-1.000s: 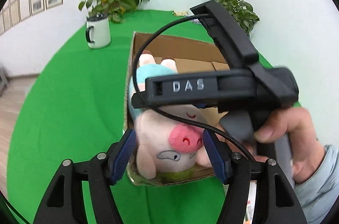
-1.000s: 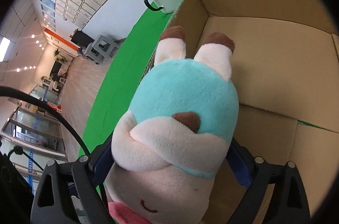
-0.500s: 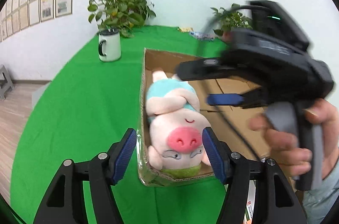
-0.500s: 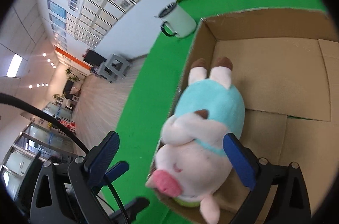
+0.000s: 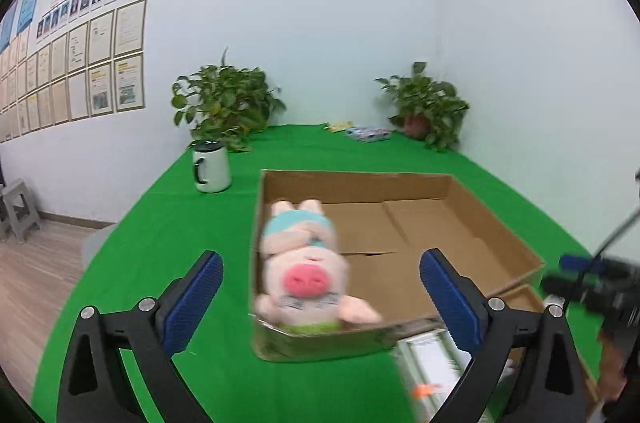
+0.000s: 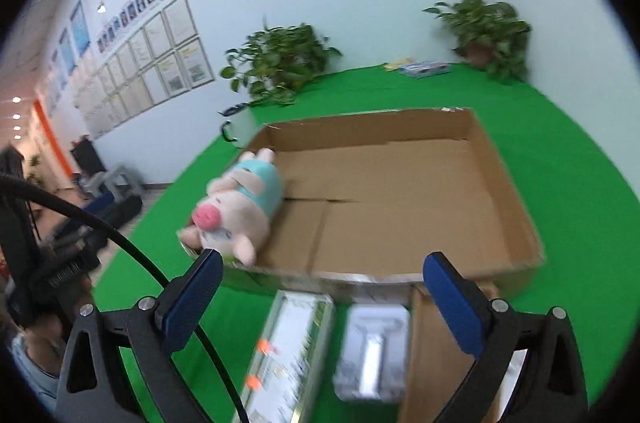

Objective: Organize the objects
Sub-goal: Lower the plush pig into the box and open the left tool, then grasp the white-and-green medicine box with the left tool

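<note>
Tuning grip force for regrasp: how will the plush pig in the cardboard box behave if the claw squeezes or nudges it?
The plush pig looks soft and stuffed, so it would probably compress under the pads rather than resist. It likely weighs little for its bulk. Lying on its back against the cardboard box wall, with an ear over the rim, a nudge would probably slide or flop it, not roll it.

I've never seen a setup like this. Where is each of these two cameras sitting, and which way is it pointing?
Left wrist: on the left gripper, looking forward over the cardboard box with the plush pig; the open blue-padded fingers show.
Right wrist: on the right gripper, facing the same box, above two packages; open fingers and its cable show.
Shared: box, pig, white mug, two potted plants.
</note>
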A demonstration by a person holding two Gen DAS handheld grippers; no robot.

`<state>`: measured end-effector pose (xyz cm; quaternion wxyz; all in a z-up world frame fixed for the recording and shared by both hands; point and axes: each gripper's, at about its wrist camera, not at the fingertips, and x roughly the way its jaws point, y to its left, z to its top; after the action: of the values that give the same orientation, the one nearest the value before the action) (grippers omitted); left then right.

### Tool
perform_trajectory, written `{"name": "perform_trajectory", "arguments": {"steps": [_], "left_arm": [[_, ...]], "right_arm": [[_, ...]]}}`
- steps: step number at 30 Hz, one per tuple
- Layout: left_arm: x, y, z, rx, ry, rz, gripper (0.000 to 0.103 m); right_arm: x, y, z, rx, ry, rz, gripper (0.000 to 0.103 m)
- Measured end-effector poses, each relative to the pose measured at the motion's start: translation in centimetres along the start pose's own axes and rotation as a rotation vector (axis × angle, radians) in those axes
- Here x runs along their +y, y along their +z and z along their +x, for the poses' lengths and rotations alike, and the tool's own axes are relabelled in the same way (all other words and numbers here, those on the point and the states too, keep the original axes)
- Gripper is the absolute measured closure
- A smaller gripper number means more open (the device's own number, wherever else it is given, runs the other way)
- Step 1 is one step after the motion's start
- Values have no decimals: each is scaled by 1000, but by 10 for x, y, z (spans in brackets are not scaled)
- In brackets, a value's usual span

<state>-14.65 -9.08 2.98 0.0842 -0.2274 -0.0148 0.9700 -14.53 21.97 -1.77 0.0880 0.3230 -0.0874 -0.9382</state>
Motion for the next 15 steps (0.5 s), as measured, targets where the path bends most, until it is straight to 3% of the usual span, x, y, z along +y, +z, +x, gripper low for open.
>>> {"name": "perform_trajectory", "arguments": {"steps": [10,12,13,14,15], "left_arm": [[-73,-39,-11,41,-77,-23,1],[-79,-45,-15,41,-80,-34,4],[-80,-46,-19,42,-77,-42,7],[-81,-47,-24,43,-77,-51,17],[-80,-48,-28,48,-77,-58,36]], "right_arm": [[3,-74,-27,47,-92,-21,4],[0,-81,-33,40,-86,-27,23],[-1,-82,-35,41,-89,-36,56],[0,-83,-36,47,-101,-48,73],[1,-84,-36,50,-117,-63,77]]}}
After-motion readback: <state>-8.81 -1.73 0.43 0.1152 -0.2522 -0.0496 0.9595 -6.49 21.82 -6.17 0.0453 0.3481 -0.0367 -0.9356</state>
